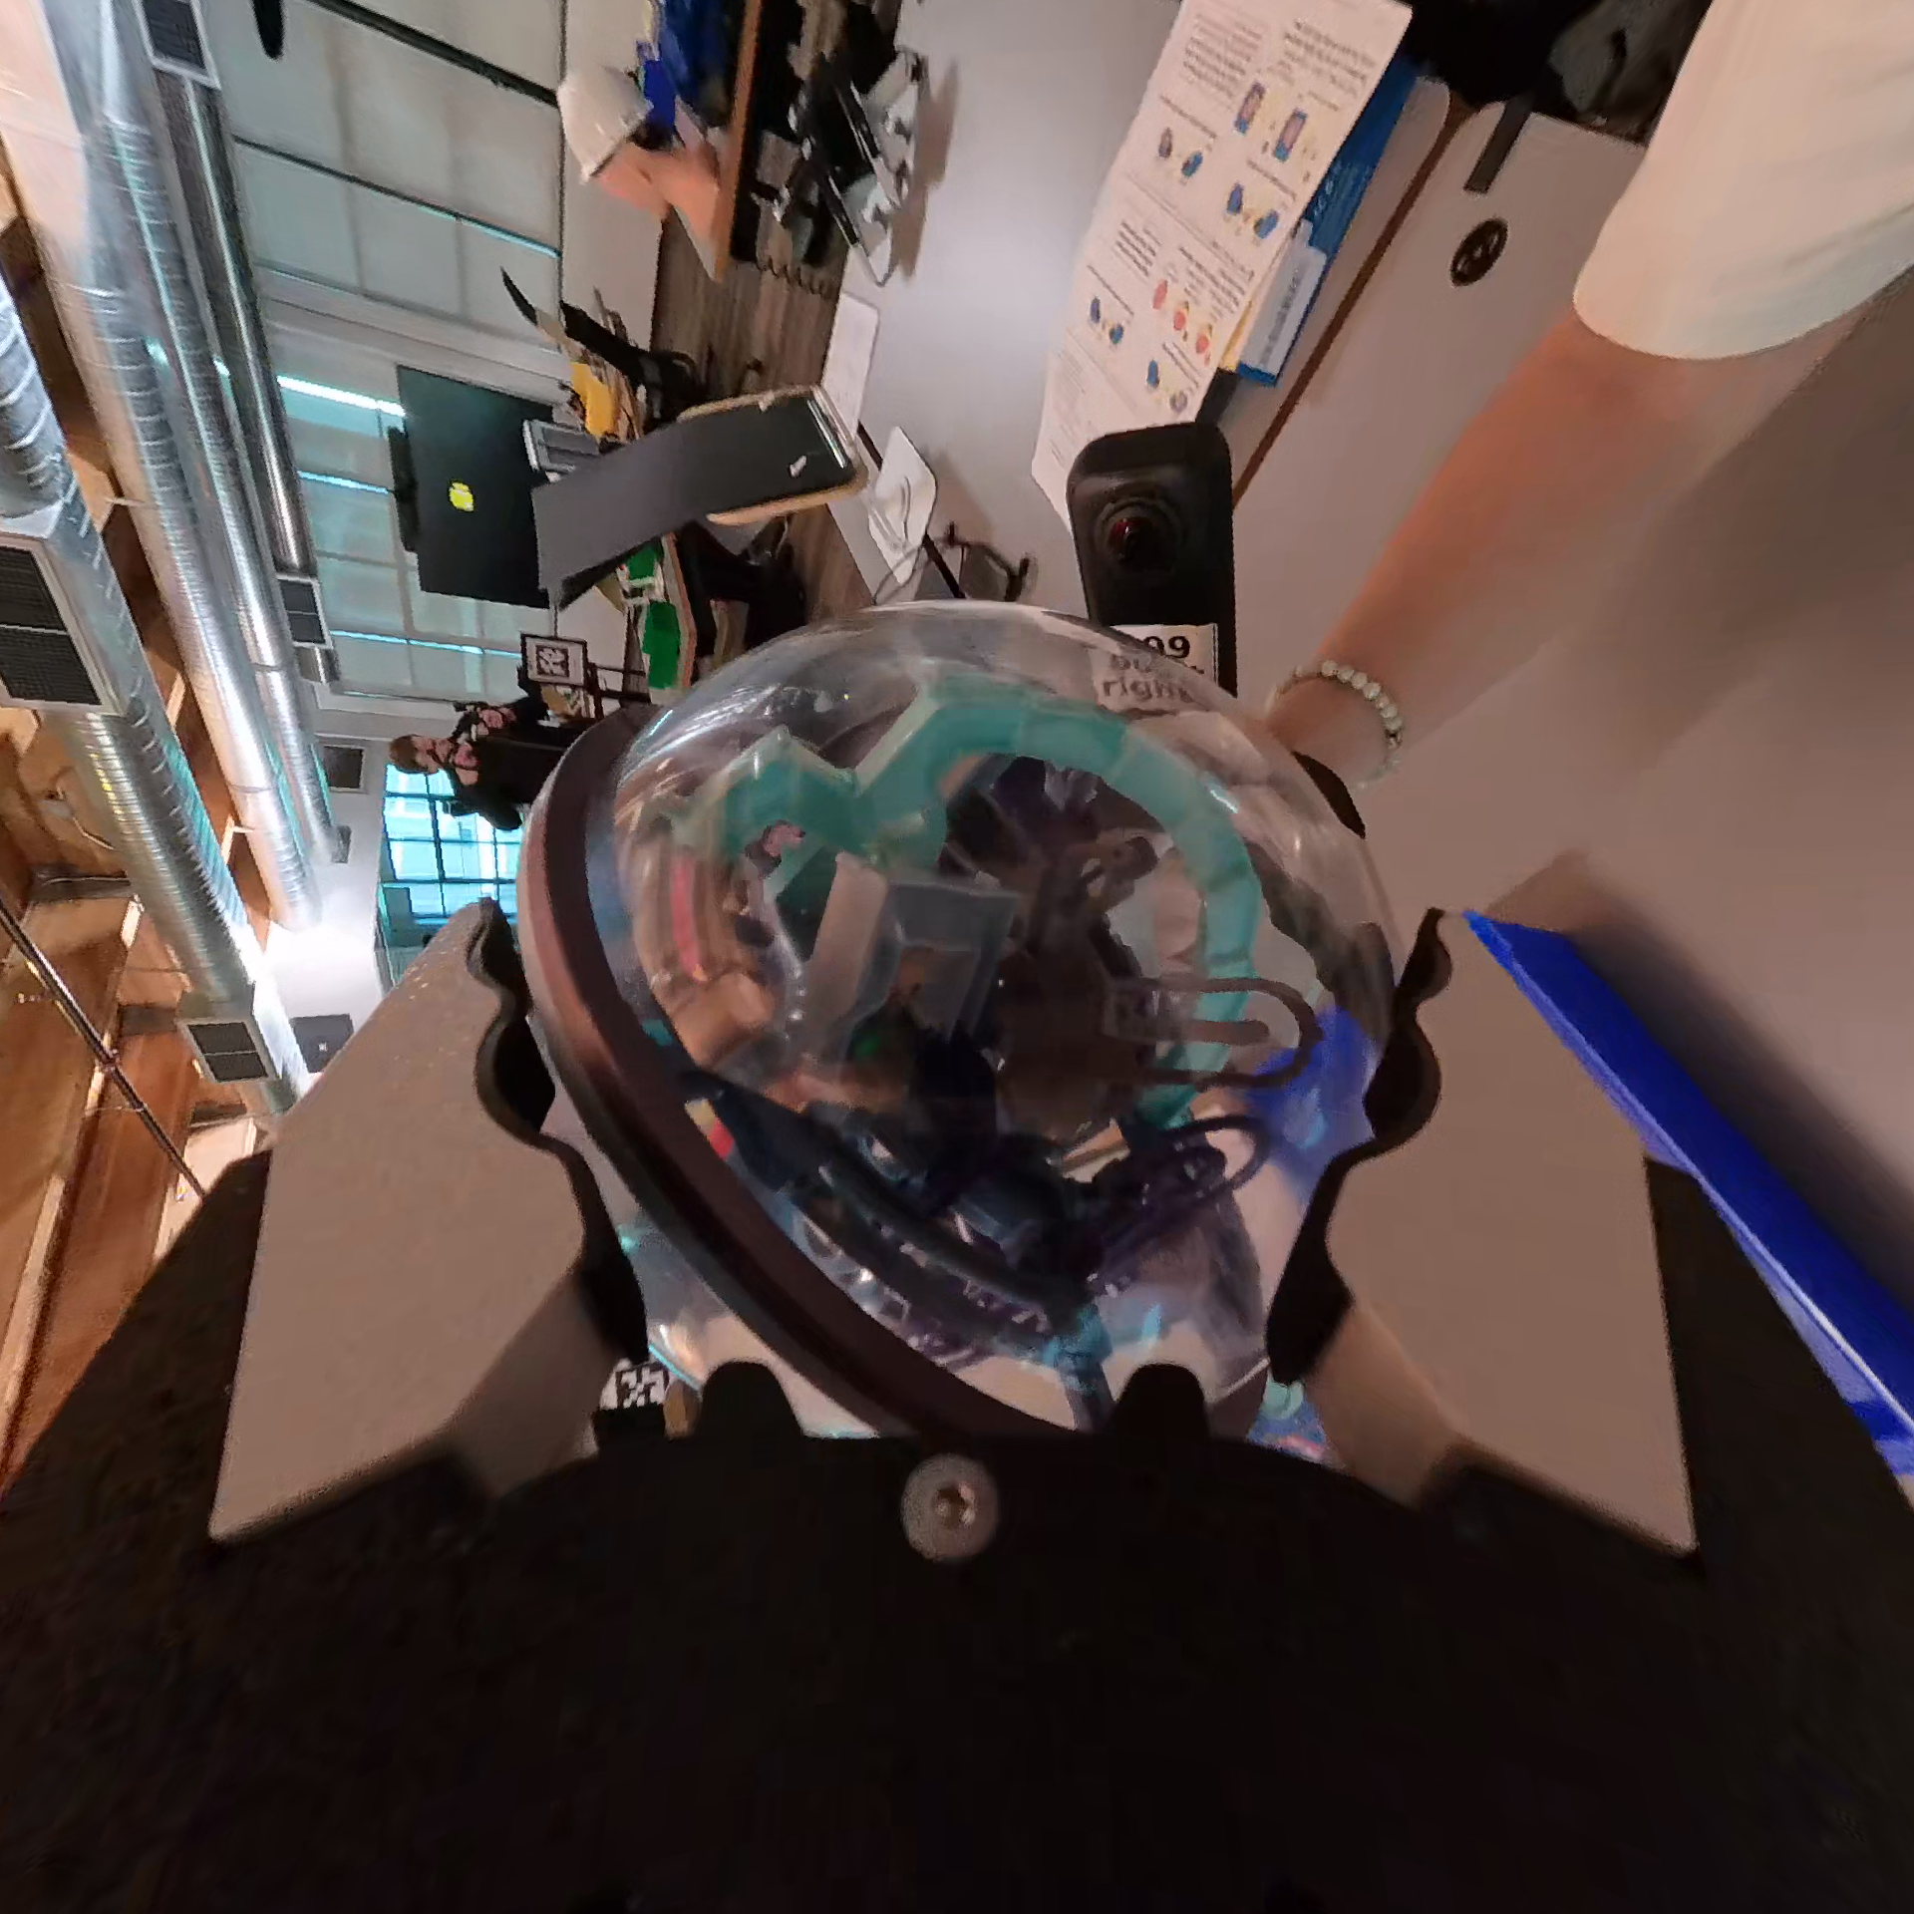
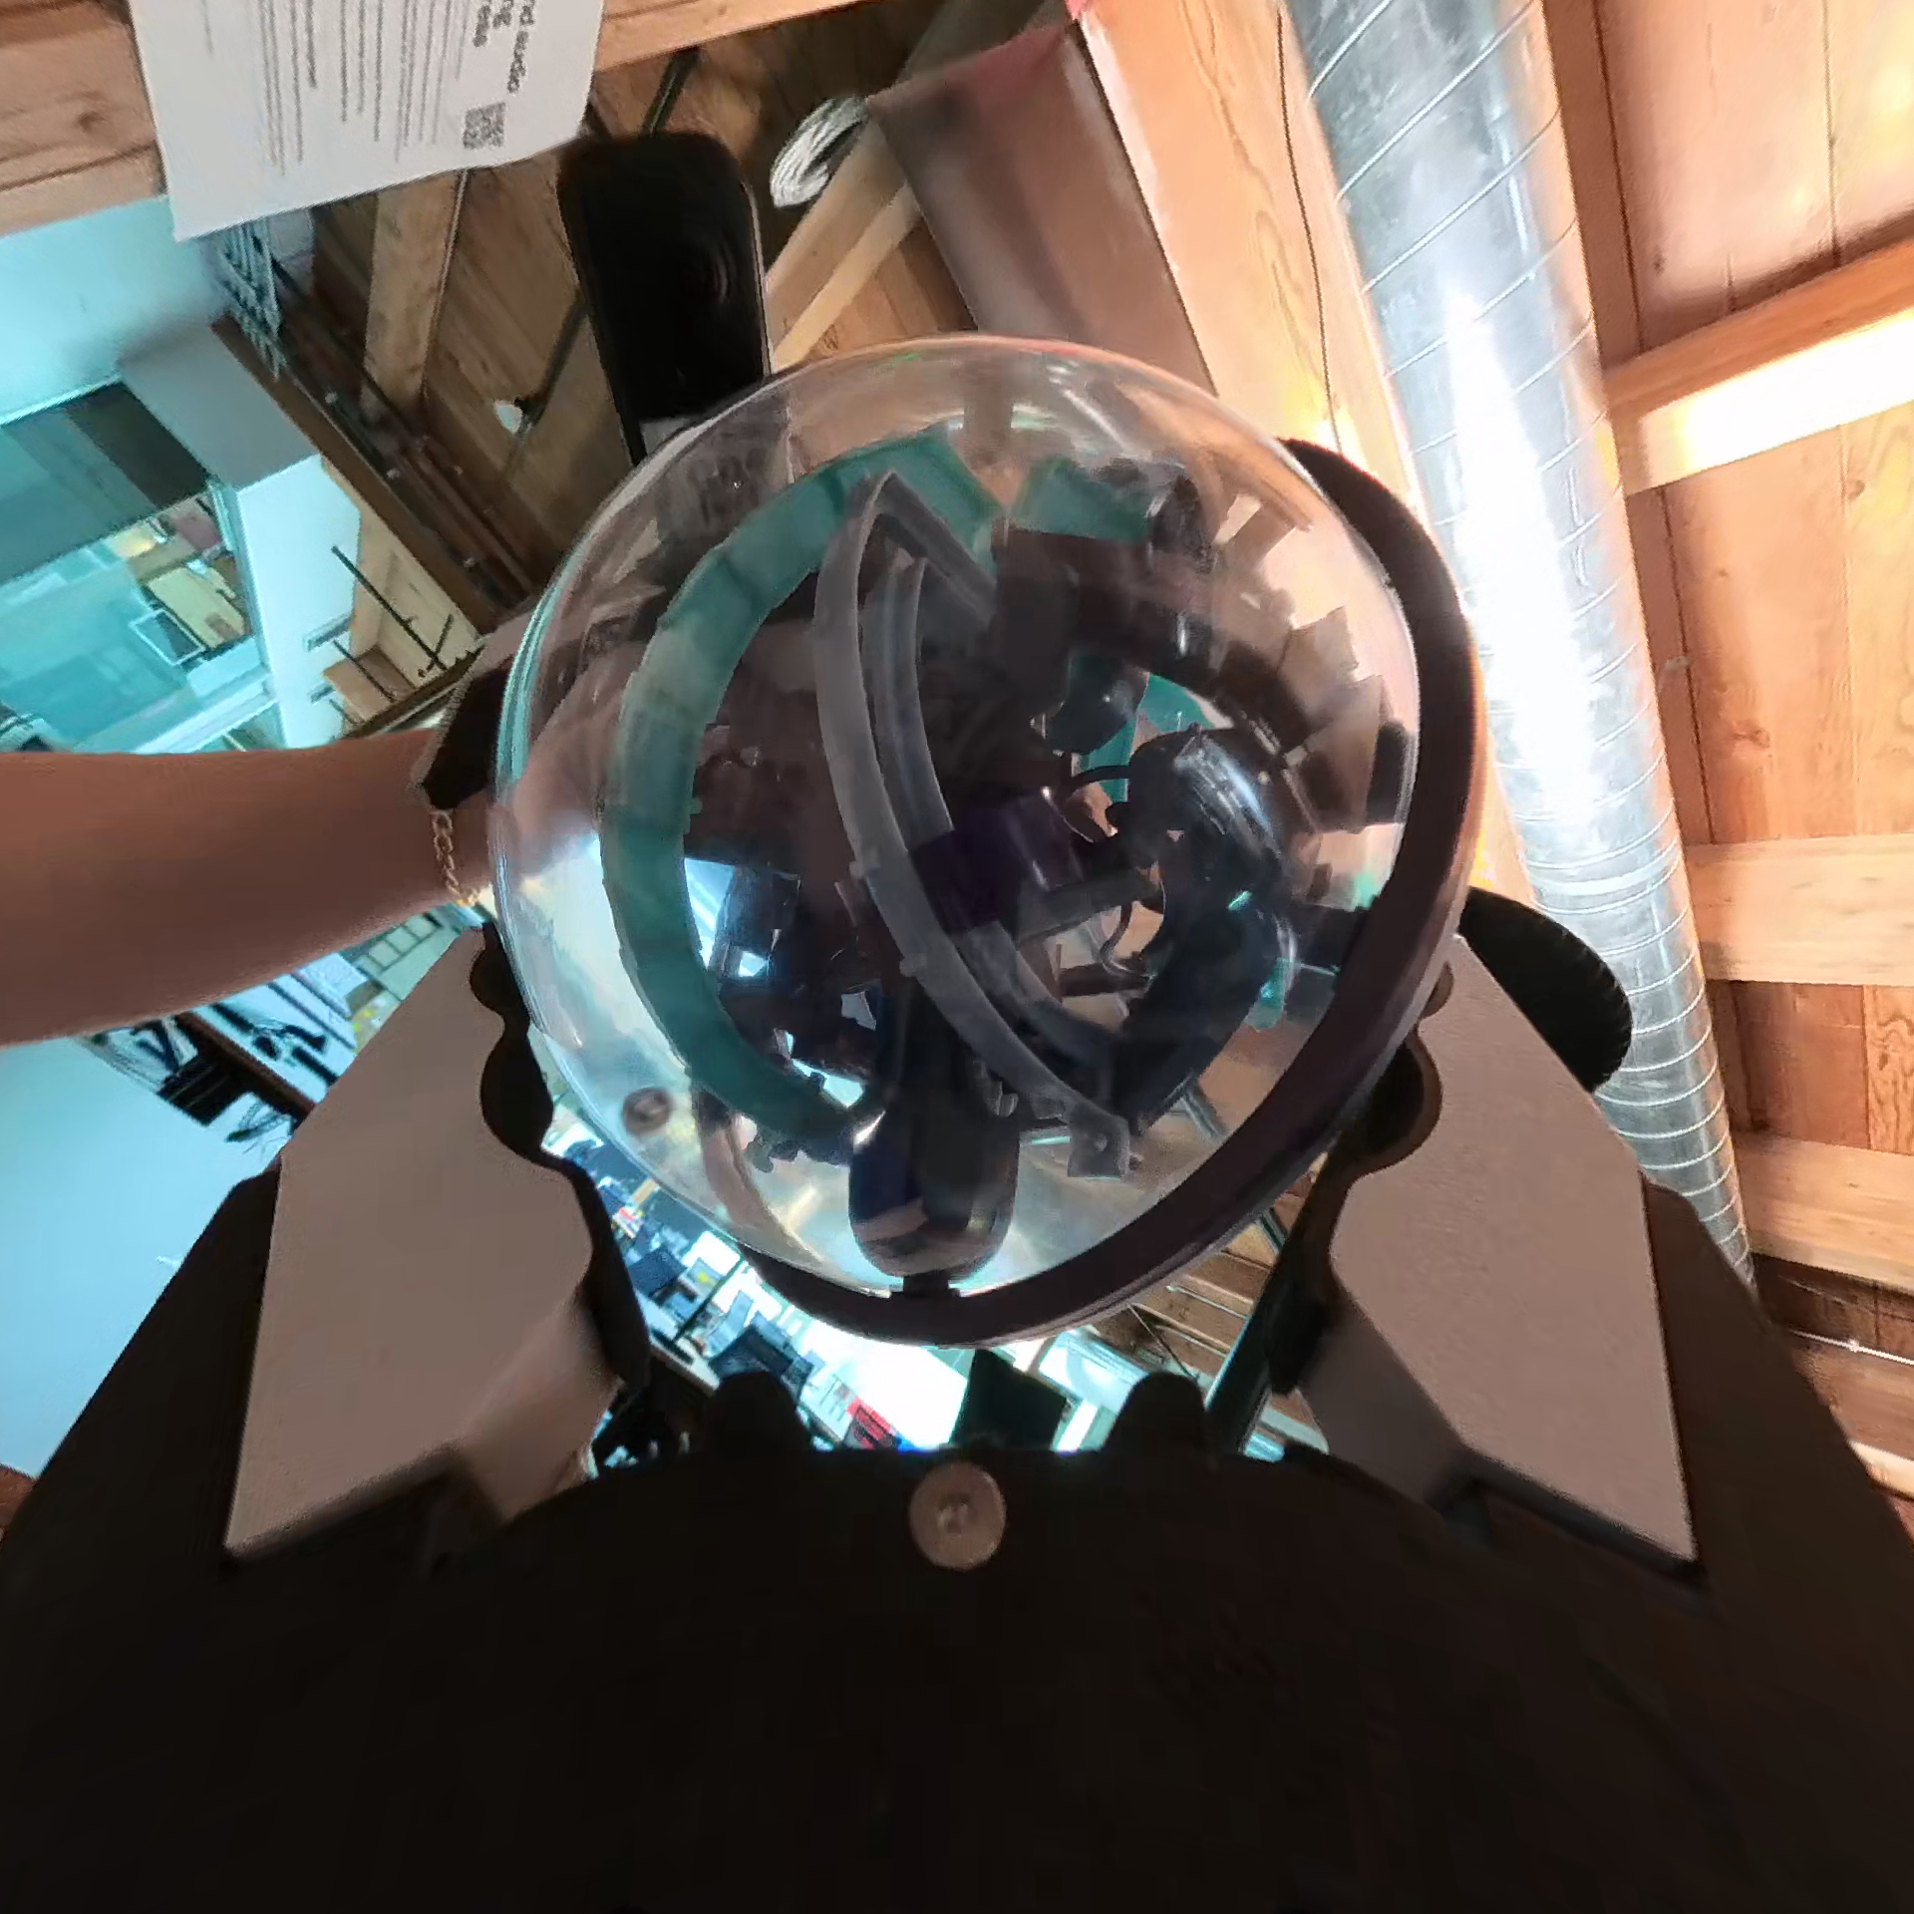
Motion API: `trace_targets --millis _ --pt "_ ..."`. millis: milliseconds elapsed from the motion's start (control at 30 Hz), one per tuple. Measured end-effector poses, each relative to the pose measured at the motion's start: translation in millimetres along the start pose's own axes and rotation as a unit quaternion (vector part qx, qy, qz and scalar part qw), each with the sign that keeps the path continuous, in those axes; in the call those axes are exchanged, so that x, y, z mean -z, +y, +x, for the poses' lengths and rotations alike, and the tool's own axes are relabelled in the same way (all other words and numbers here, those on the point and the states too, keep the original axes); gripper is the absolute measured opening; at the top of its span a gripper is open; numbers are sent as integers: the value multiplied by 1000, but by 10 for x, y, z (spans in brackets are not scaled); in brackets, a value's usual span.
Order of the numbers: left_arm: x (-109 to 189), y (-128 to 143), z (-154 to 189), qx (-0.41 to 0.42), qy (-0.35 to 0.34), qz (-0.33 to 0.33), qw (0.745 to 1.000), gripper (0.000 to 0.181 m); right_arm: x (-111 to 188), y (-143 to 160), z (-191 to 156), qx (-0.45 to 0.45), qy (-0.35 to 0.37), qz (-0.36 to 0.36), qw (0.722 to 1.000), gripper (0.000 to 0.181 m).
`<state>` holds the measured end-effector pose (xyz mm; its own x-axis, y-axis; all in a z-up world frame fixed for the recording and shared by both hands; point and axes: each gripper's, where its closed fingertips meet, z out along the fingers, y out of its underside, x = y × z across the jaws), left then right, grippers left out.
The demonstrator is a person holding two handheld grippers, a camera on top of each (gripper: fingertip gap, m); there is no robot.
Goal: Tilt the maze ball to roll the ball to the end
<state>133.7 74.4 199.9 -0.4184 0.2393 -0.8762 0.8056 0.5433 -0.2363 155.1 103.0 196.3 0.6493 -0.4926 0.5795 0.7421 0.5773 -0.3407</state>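
Both grippers grip the maze ball (image 1: 963, 994) together, held up in the air: left gripper (image 1: 958, 1036) jaws clenched on its sides at 9 and 3 o'clock, right gripper (image 2: 958, 1046) likewise. A small ball (image 2: 649, 1110) seems to sit low at 7 o'clock. Best tilt slowly, both wrists together, watching the teal track (image 2: 663, 829).

Printed sheets (image 1: 1191, 238), silver duct (image 2: 1502, 518)
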Motion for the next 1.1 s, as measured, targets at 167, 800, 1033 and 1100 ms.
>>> trace_targets --millis 167,800,1033,1100 --pt "3 47 -7 26 8 -16 999 157 -10 52 -8 -28 6 -5 1000 158" --pt "-136 137 188 107 66 -71 990 157 171 120 -155 -128 59 42 989 158" --pt "-194 147 256 42 69 -104 991 157 216 170 -166 -90 53 51 993 158" --pt "-182 78 252 9 60 -115 991 157 194 114 -162 -66 42 54 996 158"
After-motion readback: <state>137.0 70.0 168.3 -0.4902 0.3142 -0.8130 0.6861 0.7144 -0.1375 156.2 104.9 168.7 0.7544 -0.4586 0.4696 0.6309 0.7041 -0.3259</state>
